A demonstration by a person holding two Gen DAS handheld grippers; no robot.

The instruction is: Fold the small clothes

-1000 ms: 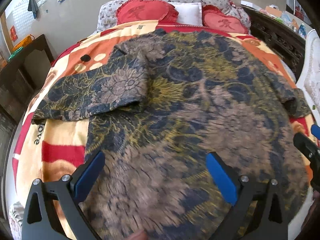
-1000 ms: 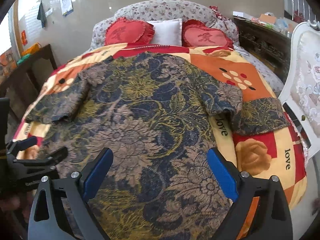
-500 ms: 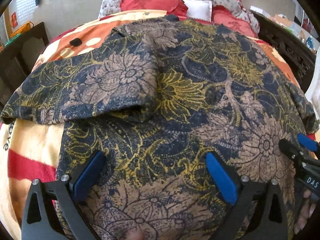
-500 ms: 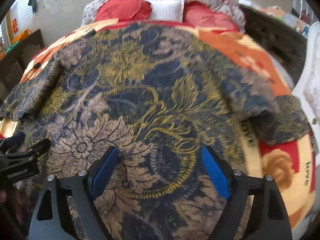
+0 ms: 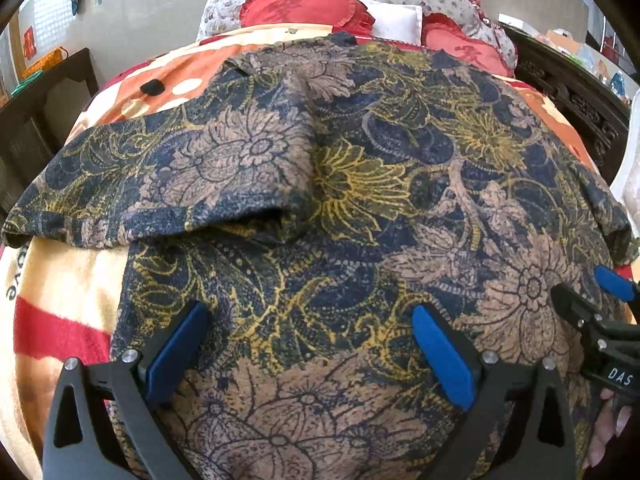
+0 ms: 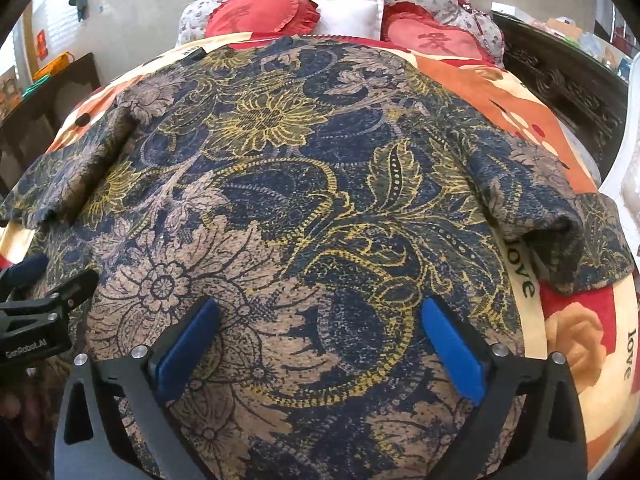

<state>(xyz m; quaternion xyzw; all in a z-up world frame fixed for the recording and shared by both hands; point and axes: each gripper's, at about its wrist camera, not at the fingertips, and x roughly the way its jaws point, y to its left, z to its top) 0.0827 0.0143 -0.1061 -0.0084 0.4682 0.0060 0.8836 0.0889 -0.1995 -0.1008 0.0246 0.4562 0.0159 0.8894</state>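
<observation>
Lying flat: patterned shirt (image 5: 360, 208) spread on the blanket (image 5: 60, 280) of the bed, collar toward the red pillows (image 6: 260, 12), both short sleeves out to the sides.
Left gripper (image 5: 308, 344): fingers spread wide over the shirt's lower part, nothing pinched.
Right gripper (image 6: 320, 344): fingers opening, at their widest, over the shirt's lower part beside the left gripper; cloth lies under them, none pinched.
Beyond the shirt: white pillow (image 6: 352, 10) between the red pillows.

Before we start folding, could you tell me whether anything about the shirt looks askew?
The navy, tan and yellow floral shirt lies flat on the blanket, but its right sleeve is bunched and doubled over.
</observation>
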